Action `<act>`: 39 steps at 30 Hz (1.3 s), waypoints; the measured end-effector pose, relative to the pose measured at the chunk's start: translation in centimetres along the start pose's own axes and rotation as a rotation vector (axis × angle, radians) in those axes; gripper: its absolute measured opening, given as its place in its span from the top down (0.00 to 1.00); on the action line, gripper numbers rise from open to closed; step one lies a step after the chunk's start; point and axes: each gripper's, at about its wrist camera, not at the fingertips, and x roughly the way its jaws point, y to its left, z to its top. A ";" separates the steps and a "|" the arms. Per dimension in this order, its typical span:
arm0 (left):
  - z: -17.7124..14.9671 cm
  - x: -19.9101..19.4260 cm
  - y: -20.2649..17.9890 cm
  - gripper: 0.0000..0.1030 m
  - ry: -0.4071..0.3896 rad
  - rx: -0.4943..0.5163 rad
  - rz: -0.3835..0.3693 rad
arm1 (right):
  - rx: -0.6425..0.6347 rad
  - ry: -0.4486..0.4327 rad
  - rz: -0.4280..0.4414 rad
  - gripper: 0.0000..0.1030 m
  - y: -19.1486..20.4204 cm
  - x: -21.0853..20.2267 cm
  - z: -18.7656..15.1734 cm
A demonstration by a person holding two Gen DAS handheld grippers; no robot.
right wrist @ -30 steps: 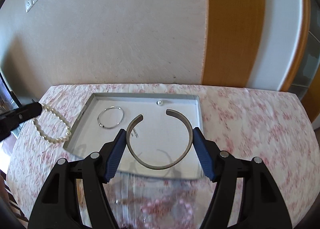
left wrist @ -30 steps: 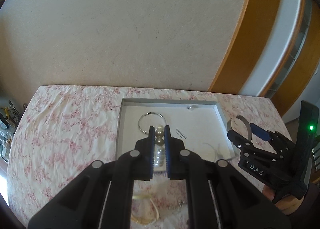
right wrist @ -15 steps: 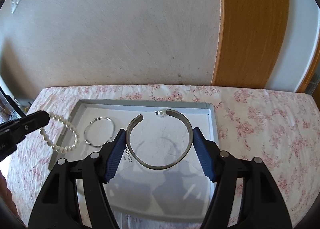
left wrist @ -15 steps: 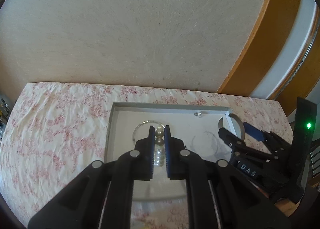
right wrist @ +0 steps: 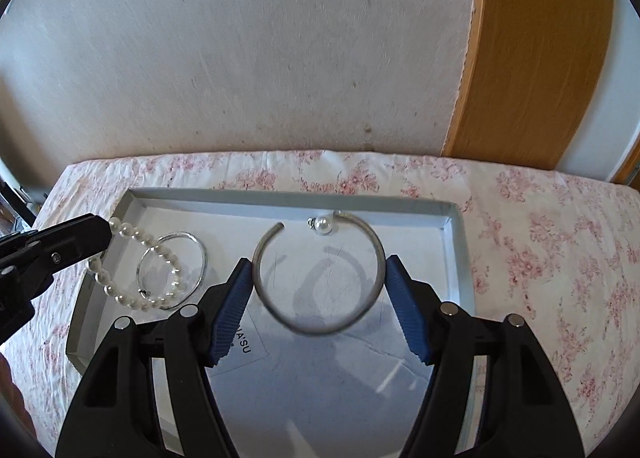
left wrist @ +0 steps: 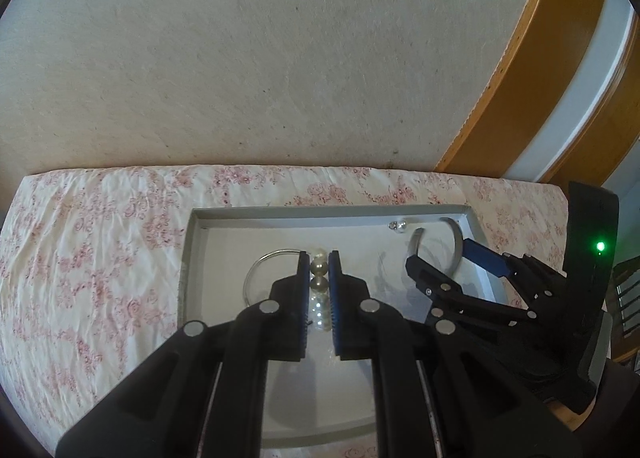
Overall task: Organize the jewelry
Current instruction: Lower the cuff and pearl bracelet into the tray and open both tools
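A shallow grey tray (right wrist: 454,218) with a white floor lies on the flowered cloth. My left gripper (left wrist: 319,258) is shut on a pearl bracelet (left wrist: 319,267) and holds it over the tray's left part; the bracelet (right wrist: 138,236) hangs above a thin silver bangle (right wrist: 200,254) that lies in the tray. My right gripper (right wrist: 319,278) is shut on an open silver cuff bangle (right wrist: 378,270) and holds it over the tray's middle. The right gripper (left wrist: 436,258) also shows in the left wrist view. A pearl earring (right wrist: 322,224) lies near the tray's far wall.
The tray rim (left wrist: 192,242) stands a little above the cloth (left wrist: 100,250). A plain wall rises right behind the table's far edge. A wooden door frame (right wrist: 536,58) is at the far right. A printed card (right wrist: 244,350) lies on the tray floor.
Both grippers have moved forward over the tray with their loads. The pearl bracelet now hangs over the thin bangle, and the cuff is farther in, close to the earring.
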 end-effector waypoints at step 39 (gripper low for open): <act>-1.2 1.1 -0.2 0.52 0.024 0.040 0.066 | 0.045 -0.048 -0.022 0.33 -0.9 -4.5 -1.7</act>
